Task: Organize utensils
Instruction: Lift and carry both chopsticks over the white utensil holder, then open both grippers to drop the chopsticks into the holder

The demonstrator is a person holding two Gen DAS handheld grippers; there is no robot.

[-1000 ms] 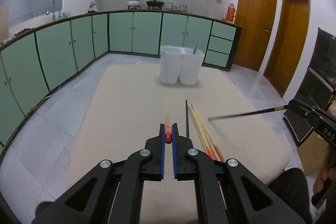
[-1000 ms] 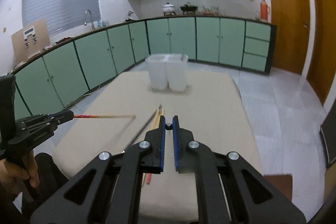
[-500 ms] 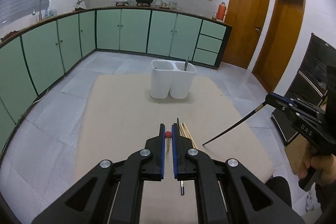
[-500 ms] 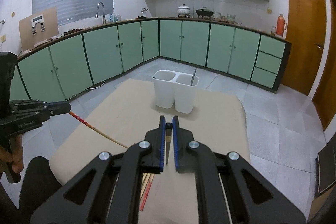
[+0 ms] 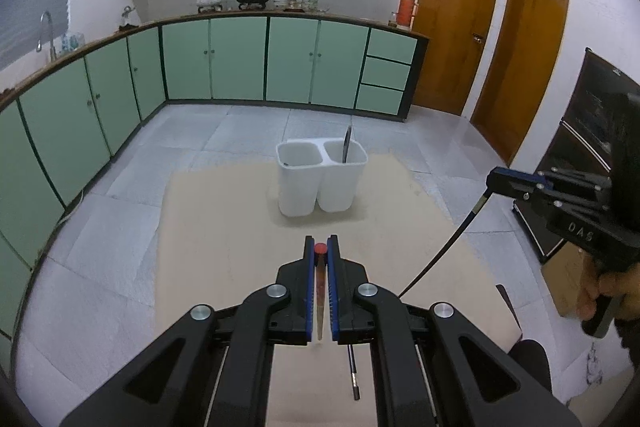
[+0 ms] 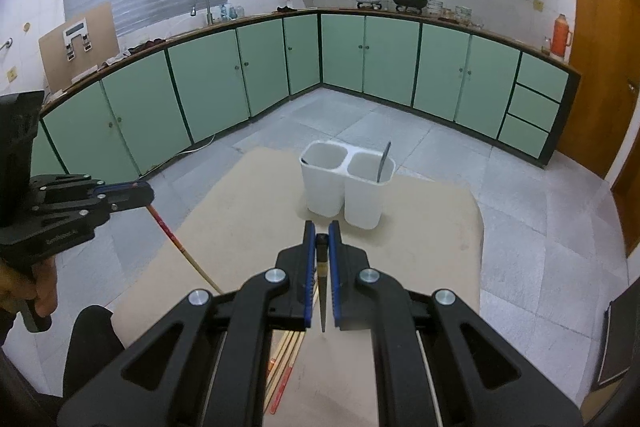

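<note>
Beige board (image 5: 224,239) fills the ground of my left wrist view, and on it stands the white two-cup holder (image 5: 320,183), upright, with one dark utensil (image 5: 346,143) leaning in its right cup. My left gripper (image 5: 320,253) is clamped narrow on a wooden chopstick (image 5: 320,303) with a red end, which hangs down between the blue pads. Off to the right I see the right gripper (image 5: 494,182) pinching a black chopstick (image 5: 444,251) that slants down toward the board. Another dark stick (image 5: 352,373) lies on the board below my jaws.

From my right wrist view, the right gripper (image 6: 322,243) is closed tight on that black chopstick (image 6: 322,291), its point hanging downward. At the left, the left gripper (image 6: 148,193) holds the wooden chopstick (image 6: 180,247) at a slant. Loose chopsticks (image 6: 286,359) lie on the board (image 6: 432,227) near its close edge. The holder (image 6: 344,187) stands well ahead.
</note>
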